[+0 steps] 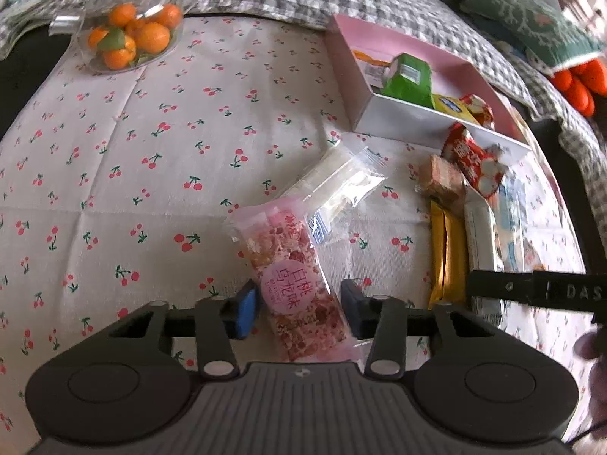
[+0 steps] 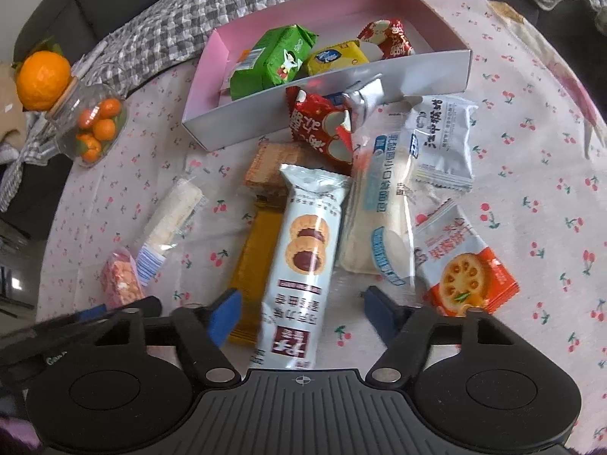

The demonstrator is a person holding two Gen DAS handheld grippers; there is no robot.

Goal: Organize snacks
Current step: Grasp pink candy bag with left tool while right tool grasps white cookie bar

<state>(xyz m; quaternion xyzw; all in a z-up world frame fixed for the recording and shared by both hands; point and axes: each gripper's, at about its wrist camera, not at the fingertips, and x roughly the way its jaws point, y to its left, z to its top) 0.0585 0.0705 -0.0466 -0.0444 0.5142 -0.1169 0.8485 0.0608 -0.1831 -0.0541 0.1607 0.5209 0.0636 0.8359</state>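
On the cherry-print tablecloth (image 2: 531, 174), the pink tray (image 2: 330, 19) serves as the landmark: it lies at the far side of the table and already holds a green packet (image 2: 273, 58), a yellow packet (image 2: 335, 57) and a red-and-white packet (image 2: 390, 38). Just in front of the tray's near wall a red snack packet (image 2: 322, 129) leans with a crumpled silver wrapper (image 2: 366, 100), and a wafer block (image 2: 271, 168) lies just below them. Nearer still from the tray, the loose snacks lie in a row: a clear-wrapped white bar (image 2: 174, 216), a mustard-yellow bar (image 2: 261, 261), a long white jam-biscuit packet (image 2: 303, 254), a soft white bread packet (image 2: 383, 220), a small white sachet (image 2: 444, 140) and an orange-and-white biscuit packet (image 2: 463, 265). The right gripper (image 2: 301, 313) hangs over the near end of the jam-biscuit packet with its blue-padded fingers spread wide on either side, gripping nothing. Farthest from the tray on the left, the pink nougat bar (image 1: 294, 276) lies between the spread fingers of the left gripper (image 1: 299, 307); the pads stand close to its wrapper, and whether they touch it cannot be told, though the jaws are plainly not closed on it. To the left of the tray, well apart, stands a glass jar (image 1: 129, 34) of small oranges.
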